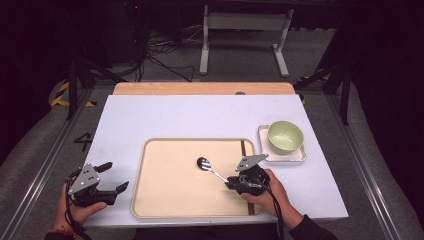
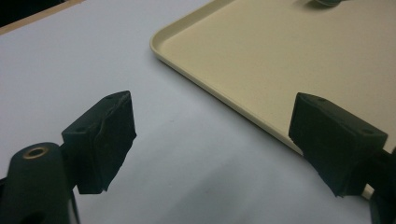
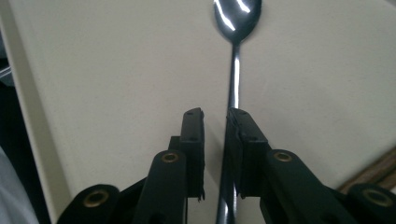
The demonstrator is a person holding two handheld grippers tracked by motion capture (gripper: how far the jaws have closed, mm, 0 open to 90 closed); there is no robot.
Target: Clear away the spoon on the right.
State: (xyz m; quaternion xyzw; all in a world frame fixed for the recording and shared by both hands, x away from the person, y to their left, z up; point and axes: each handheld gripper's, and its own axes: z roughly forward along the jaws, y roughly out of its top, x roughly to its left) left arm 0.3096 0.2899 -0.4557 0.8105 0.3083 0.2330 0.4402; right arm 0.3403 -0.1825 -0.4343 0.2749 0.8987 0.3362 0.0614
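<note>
A shiny metal spoon [image 1: 203, 163] lies on the beige tray [image 1: 160, 195], its bowl toward the tray's middle and its handle running to my right gripper [image 1: 229, 182]. In the right gripper view the spoon [image 3: 236, 70] has its handle between the jaws of that gripper [image 3: 215, 116]. The jaws stand a little apart, with a gap beside the handle, so the gripper is open. My left gripper [image 1: 116, 176] rests on the white table left of the tray. Its jaws [image 2: 212, 135] stand wide open with nothing between them, and the tray's corner [image 2: 280, 56] lies just ahead.
A pale green bowl [image 1: 285, 136] sits on a small white square plate [image 1: 300, 156] right of the tray. A dark brown stick [image 1: 243, 150] lies along the tray's right edge. The white table top [image 1: 200, 115] stretches behind the tray.
</note>
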